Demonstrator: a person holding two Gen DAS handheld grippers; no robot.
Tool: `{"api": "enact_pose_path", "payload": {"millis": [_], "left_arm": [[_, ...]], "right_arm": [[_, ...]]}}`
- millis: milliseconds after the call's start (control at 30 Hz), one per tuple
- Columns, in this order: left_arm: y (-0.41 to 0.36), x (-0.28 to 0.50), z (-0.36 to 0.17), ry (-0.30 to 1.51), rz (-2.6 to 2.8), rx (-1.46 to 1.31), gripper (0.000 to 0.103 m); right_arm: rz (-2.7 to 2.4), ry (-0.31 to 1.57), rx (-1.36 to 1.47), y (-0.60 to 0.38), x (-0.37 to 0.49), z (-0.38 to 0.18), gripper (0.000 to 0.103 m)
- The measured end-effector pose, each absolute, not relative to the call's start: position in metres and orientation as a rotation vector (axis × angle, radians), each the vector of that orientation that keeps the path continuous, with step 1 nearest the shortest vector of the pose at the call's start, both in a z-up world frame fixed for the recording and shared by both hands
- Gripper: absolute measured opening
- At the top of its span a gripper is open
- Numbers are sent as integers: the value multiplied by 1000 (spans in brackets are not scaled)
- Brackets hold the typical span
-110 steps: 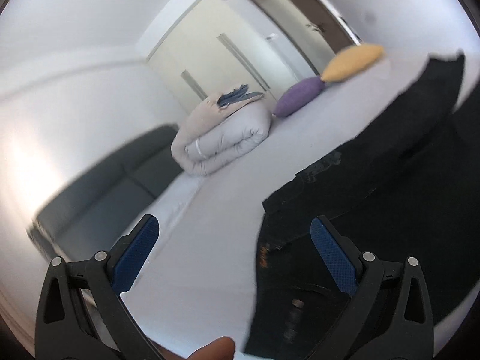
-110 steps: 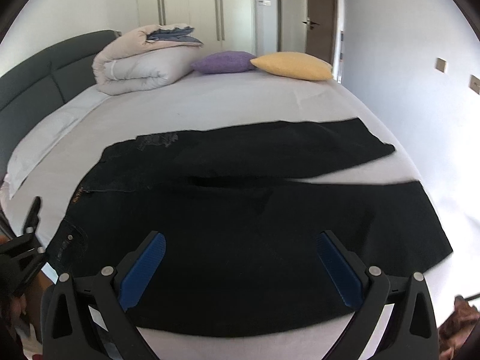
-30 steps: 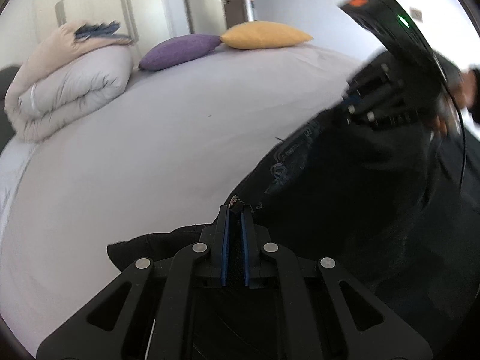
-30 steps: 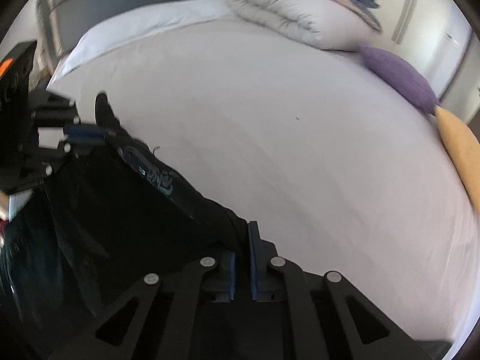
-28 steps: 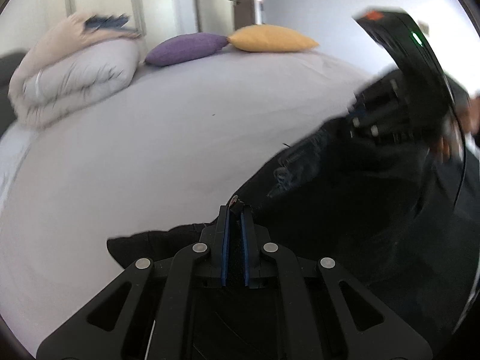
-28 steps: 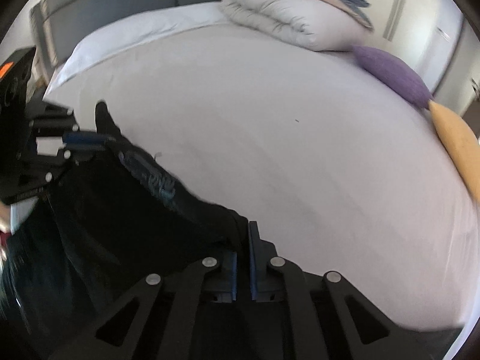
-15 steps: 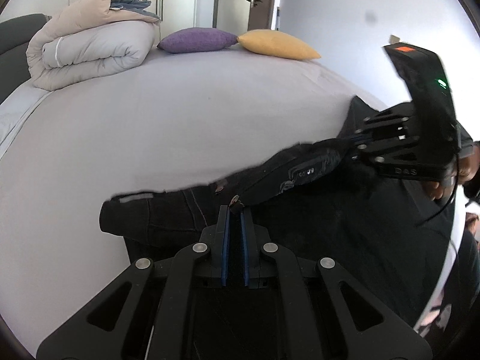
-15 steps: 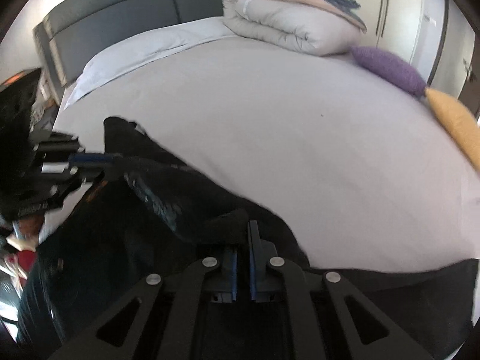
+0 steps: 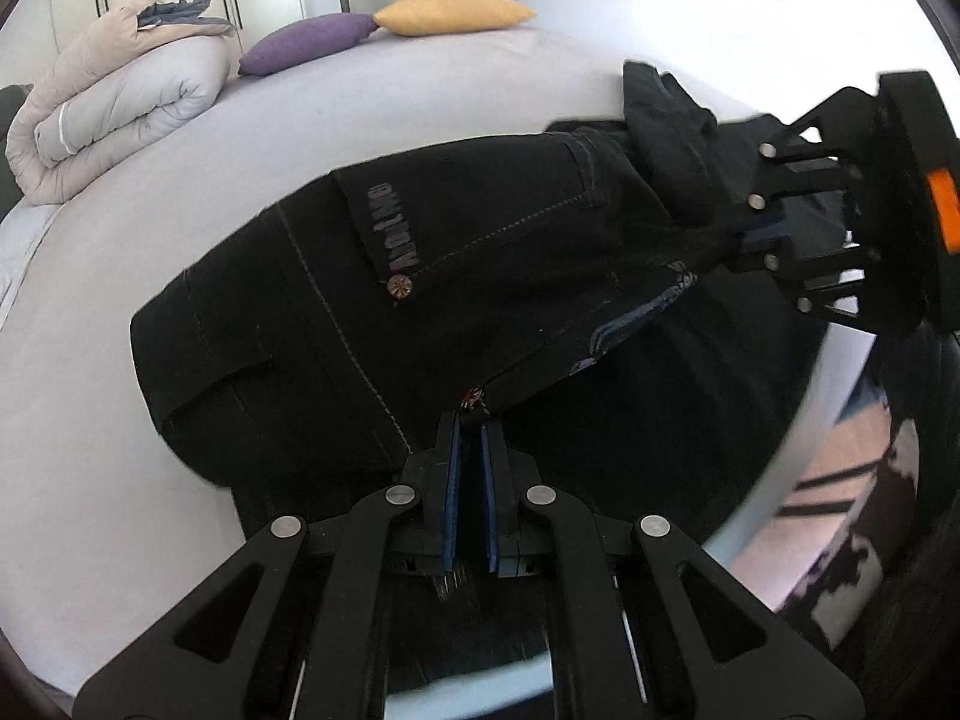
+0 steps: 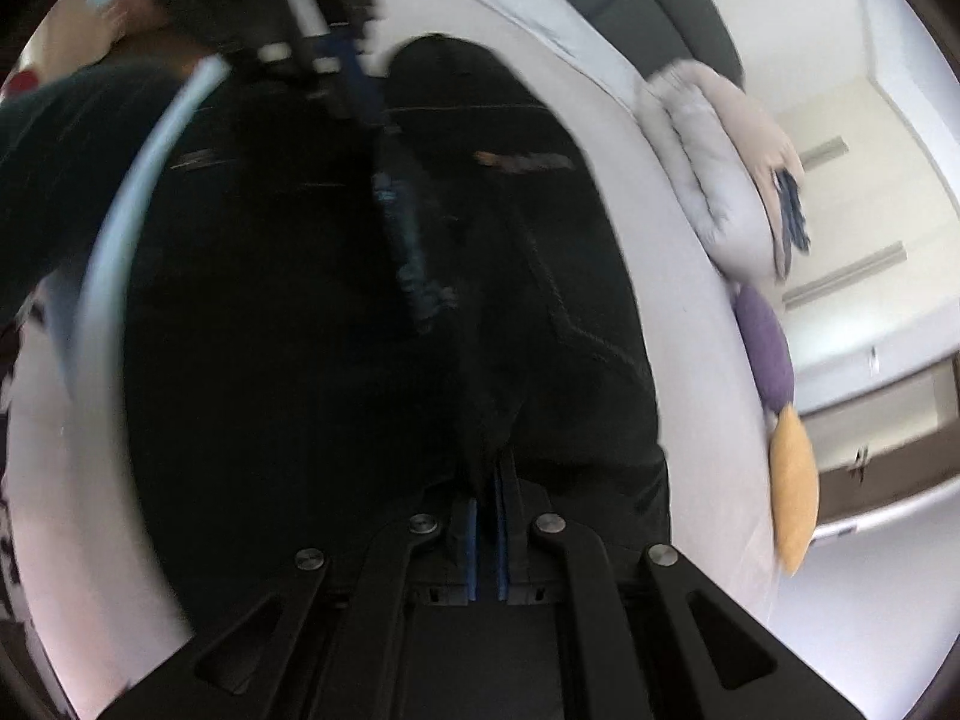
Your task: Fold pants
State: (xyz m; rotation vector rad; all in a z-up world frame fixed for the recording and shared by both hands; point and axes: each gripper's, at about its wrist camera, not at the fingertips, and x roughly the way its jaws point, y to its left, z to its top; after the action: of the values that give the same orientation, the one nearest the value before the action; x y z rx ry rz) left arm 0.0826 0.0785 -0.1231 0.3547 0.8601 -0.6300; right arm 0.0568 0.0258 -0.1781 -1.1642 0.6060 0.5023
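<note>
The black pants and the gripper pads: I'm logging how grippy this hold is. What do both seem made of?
The pants look like black denim: matte, heavy weave, pale contrast topstitching and a metal rivet at the pocket corner. The left gripper pads look like blue rubber or soft plastic on matte black plastic arms; the exact material is unclear. Both it and the right gripper are shut on the pants.

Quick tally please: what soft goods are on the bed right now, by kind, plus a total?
Black pants: 1, gripped by both grippers, left and right
Cushions: 2, purple and yellow
Folded duvet: 1, with a bluish cloth on top
Total: 4 main items on the bed
</note>
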Motion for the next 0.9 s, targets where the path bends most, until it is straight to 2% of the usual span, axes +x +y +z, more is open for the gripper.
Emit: {"api": "enact_pose_path", "payload": {"millis": [233, 633, 767, 900], "left_arm": [[80, 34, -138, 848, -619, 456, 2], [110, 23, -131, 804, -596, 340, 2], [139, 25, -116, 795, -570, 122, 2], [131, 9, -113, 767, -537, 109, 2]], "right_arm": [[465, 562, -1262, 43, 29, -196, 5], [430, 573, -1276, 50, 2, -202, 5], [438, 619, -1140, 48, 12, -180, 5], [463, 702, -877, 42, 40, -139, 5]]}}
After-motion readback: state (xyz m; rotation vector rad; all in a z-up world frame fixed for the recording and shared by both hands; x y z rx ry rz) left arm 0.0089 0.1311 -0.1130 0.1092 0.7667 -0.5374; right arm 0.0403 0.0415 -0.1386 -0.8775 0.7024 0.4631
